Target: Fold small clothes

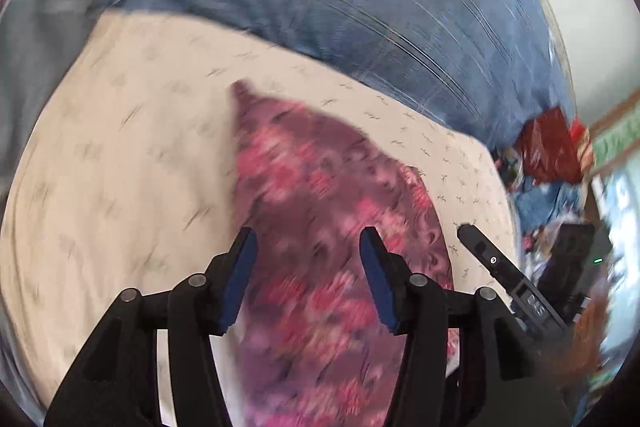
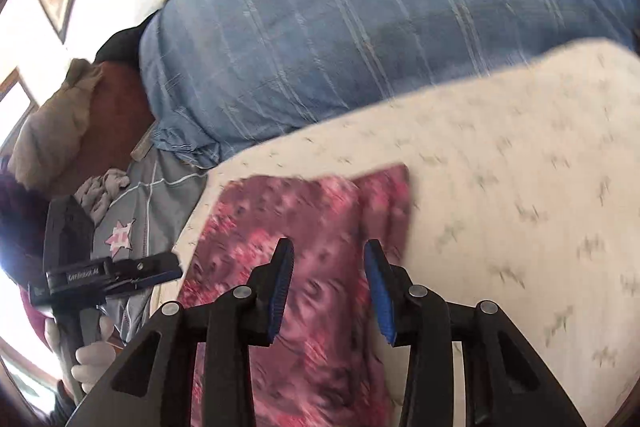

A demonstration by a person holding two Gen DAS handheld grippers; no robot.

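Observation:
A small pink and maroon patterned garment lies on a cream sheet on the bed. It also shows in the right wrist view, with one part folded over at its far right. My left gripper is open and empty, hovering above the garment. My right gripper is open and empty above the garment's near part. The right gripper also shows in the left wrist view beside the garment, and the left one in the right wrist view, held by a gloved hand. Both views are blurred.
A large blue striped pillow lies behind the cream sheet. A brown and beige bundle and a grey cloth with a star lie to the left. Red clothes are piled off the bed's right side.

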